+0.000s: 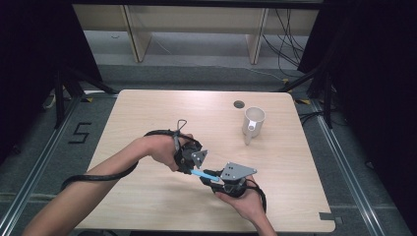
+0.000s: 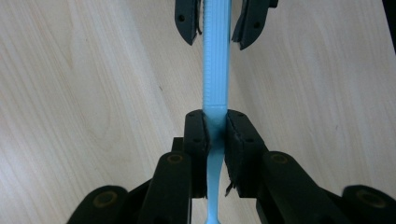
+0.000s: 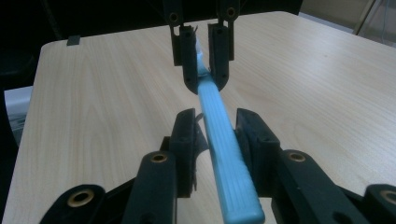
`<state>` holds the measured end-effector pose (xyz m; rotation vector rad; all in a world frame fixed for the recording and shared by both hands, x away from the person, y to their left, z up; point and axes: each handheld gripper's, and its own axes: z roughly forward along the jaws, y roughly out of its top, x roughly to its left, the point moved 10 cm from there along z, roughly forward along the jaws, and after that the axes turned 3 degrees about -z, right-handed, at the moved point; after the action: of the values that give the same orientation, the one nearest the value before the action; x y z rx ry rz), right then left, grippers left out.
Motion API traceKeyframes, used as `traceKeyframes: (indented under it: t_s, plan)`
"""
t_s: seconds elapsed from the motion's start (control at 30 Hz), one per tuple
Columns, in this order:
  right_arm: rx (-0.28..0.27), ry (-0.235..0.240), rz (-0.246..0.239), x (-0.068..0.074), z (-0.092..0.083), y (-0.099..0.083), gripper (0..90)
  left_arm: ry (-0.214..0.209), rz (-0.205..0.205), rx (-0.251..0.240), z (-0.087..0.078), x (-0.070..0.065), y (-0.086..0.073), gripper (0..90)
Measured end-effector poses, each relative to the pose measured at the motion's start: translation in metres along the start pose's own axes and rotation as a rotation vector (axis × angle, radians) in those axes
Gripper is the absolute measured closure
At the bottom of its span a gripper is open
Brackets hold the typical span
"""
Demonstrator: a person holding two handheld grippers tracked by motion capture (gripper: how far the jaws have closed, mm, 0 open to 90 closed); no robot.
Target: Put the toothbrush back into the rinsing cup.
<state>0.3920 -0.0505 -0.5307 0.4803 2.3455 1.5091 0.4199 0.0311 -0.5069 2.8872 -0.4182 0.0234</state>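
A light-blue ribbed plastic handle (image 1: 198,173) hangs level above the table between both hands. My left gripper (image 1: 191,166) is shut on its narrow end. In the left gripper view the pads (image 2: 198,135) pinch the blue handle (image 2: 215,65) where it thins to a neck. My right gripper (image 1: 210,179) faces it from the other side. In the right gripper view its jaws (image 3: 215,128) flank the thick end of the handle (image 3: 226,149), with a slim gap at the left pad (image 3: 187,135). The left gripper view shows the same right gripper (image 2: 215,28) with a little space on each side.
A white mug (image 1: 253,123) stands upright at the back right of the light wooden table (image 1: 147,113), near a small round hole (image 1: 239,104). Black cables trail from both grippers. Dark floor and shelving legs lie beyond the far edge.
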Motion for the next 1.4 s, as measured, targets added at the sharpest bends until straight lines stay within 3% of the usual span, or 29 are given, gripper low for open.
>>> traceKeyframes:
  t_s: [0.5,0.63,0.7,0.8,1.0,1.2,1.23,1.4]
  plan:
    - [-0.003,0.013,-0.002,0.0,-0.002,0.0,75.9,-0.001,0.009,-0.004,-0.001,0.001,-0.001,78.3]
    - [-0.007,0.014,0.043,0.003,-0.001,-0.001,77.1,0.006,0.026,-0.009,0.0,0.002,-0.001,78.1]
    - [-0.014,0.02,0.01,0.001,0.0,-0.001,78.1,0.005,0.032,-0.005,-0.001,0.002,-0.002,77.9]
    - [-0.019,0.022,0.005,0.001,0.0,0.0,78.7,0.012,0.04,-0.016,0.0,0.003,-0.002,77.5]
    - [-0.017,0.03,0.034,0.001,-0.001,-0.001,78.8,0.022,0.045,-0.027,-0.001,0.005,-0.001,76.7]
    - [-0.005,0.006,0.029,-0.002,-0.002,-0.003,78.8,0.058,0.027,-0.04,-0.004,0.008,-0.001,64.1]
    - [-0.002,-0.006,0.036,-0.004,-0.003,-0.004,78.8,0.086,0.018,-0.054,-0.006,0.01,-0.001,62.5]
    - [0.016,-0.031,0.055,-0.009,-0.004,-0.009,78.8,0.128,0.0,-0.096,-0.011,0.011,-0.001,53.0]
